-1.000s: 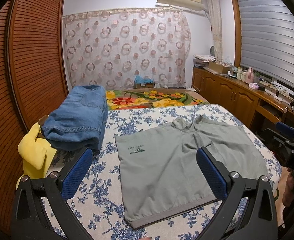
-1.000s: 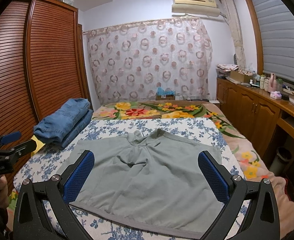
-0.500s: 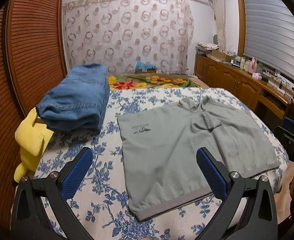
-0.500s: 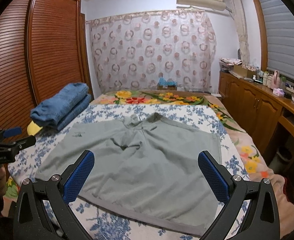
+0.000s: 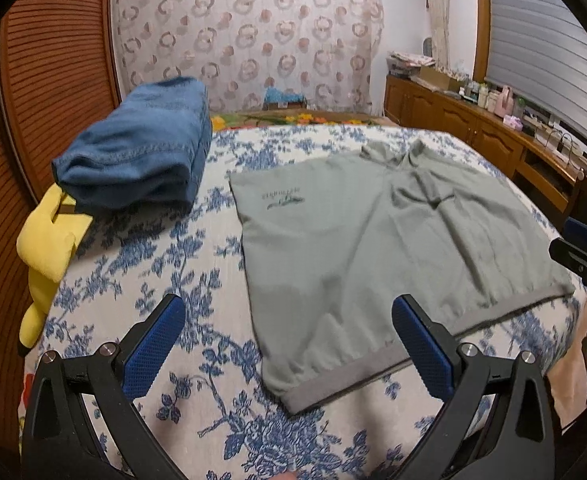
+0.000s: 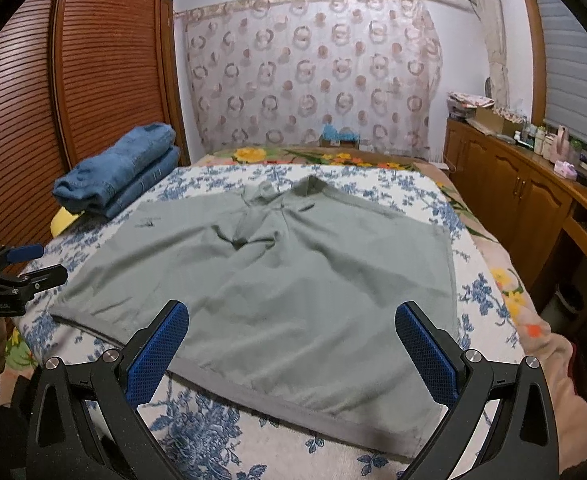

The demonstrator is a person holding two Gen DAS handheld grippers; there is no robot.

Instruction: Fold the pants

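Grey-green shorts (image 5: 373,240) lie spread flat on the blue-flowered bedspread (image 5: 153,272), waistband at the near edge, legs pointing away. They also show in the right wrist view (image 6: 285,280). My left gripper (image 5: 287,320) is open and empty, hovering above the waistband's left corner. My right gripper (image 6: 291,326) is open and empty, above the waistband's right part. Each gripper appears in the other's view: the right one (image 5: 585,248), the left one (image 6: 17,268).
Folded blue jeans (image 5: 141,148) are stacked at the bed's far left, also in the right wrist view (image 6: 121,168), with a yellow plush (image 5: 49,236) beside them. A brown louvred wardrobe (image 6: 53,100) stands left. A wooden cabinet (image 6: 533,200) runs along the right.
Both grippers have moved lower and nearer to the bed, tilting down toward the waistband. The shorts have not moved. Both grippers stay open.
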